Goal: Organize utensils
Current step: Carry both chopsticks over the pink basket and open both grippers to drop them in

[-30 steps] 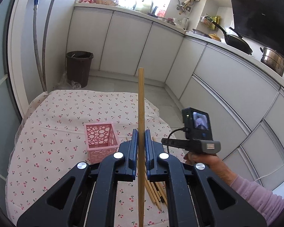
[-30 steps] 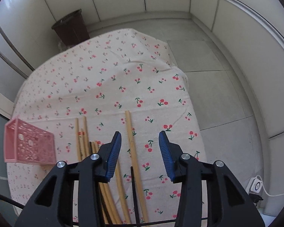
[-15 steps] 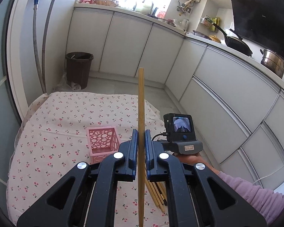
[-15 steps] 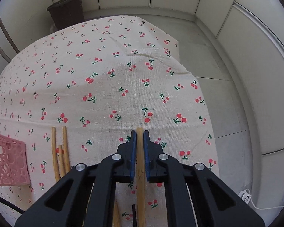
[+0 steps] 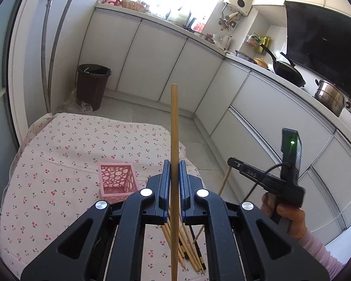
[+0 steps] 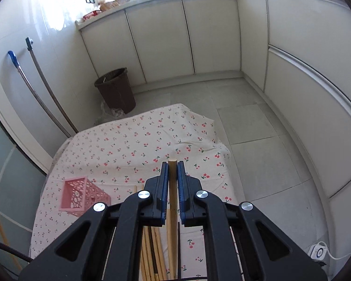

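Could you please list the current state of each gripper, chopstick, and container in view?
Left gripper: shut on a chopstick, held upright.
Right gripper: shut on another chopstick.
Loose chopsticks: lying in a pile on the cloth.
Pink basket: upright, nothing visible inside.
Bin: standing, open-topped.

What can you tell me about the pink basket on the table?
The basket is a small, square, open-topped pink crate, plastic by its look, with walls pierced by round holes of mixed sizes. It stands upright on the cherry-print cloth, apart from the loose chopsticks lying on the cloth nearby. Neither view shows anything in it, though its floor is only partly visible. Nothing touches it but the cloth.
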`<move>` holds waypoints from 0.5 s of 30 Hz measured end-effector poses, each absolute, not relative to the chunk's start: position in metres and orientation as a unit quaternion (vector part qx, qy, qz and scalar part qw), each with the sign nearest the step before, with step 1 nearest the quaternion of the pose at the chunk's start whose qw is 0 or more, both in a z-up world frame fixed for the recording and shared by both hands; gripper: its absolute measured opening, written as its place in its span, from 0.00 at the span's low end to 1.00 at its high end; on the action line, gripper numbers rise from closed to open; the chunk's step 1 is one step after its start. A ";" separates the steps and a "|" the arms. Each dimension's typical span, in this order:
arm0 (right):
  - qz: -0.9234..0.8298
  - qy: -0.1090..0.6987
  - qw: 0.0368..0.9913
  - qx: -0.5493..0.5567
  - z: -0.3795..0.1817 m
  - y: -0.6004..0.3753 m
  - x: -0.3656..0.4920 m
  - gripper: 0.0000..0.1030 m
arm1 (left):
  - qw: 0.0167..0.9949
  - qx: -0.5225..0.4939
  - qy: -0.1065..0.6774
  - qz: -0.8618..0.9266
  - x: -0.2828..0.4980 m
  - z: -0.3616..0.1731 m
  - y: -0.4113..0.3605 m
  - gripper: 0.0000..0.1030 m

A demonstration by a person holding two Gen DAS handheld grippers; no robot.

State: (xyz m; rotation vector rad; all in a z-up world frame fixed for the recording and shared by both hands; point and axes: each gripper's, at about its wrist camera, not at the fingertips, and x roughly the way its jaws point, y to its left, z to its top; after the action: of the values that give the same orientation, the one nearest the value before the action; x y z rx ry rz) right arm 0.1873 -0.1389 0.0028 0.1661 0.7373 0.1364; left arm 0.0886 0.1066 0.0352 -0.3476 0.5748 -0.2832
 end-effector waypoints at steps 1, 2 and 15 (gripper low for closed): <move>0.069 0.350 0.931 0.082 0.012 -0.136 0.183 0.08 | 0.936 -0.169 0.277 -0.136 0.091 0.039 0.106 0.06; 0.072 0.339 0.934 0.084 0.023 -0.134 0.177 0.07 | 0.938 -0.168 0.271 -0.132 0.095 0.043 0.106 0.06; 0.124 0.237 0.946 0.184 0.100 -0.096 0.192 0.08 | 0.968 -0.178 0.179 -0.011 0.146 0.049 0.142 0.06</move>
State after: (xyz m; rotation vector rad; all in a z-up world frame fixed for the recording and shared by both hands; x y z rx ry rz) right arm 0.1922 -0.0964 0.0997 0.3740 0.4821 0.2534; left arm 0.1465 0.1423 0.0493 -0.3594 0.3620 -0.0225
